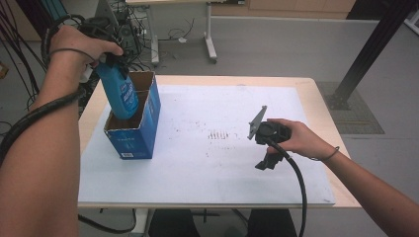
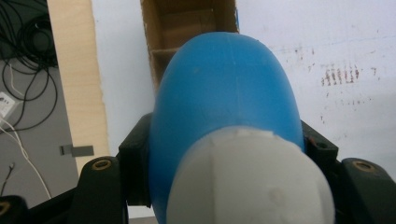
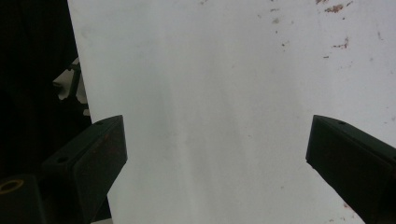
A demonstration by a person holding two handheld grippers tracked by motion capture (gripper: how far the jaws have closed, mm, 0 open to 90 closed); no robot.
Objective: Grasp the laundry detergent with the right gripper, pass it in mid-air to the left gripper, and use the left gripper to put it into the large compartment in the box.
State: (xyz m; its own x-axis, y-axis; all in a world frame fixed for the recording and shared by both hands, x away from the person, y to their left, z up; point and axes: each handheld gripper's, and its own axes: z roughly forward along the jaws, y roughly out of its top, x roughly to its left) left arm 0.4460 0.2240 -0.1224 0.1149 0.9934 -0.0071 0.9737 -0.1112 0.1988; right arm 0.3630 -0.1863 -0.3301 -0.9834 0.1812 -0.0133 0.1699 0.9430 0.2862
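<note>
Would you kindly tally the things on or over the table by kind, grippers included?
Blue bottle: 1
Blue cardboard box: 1
White sheet: 1
Grippers: 2, the left gripper shut on the bottle, the right gripper open
Total: 5

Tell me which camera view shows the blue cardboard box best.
The high view: the blue cardboard box stands whole on the white sheet, open top up, the blue bottle partly inside. The left gripper view catches just its brown inside behind the bottle. The right gripper view looks at bare sheet between open jaws.
</note>
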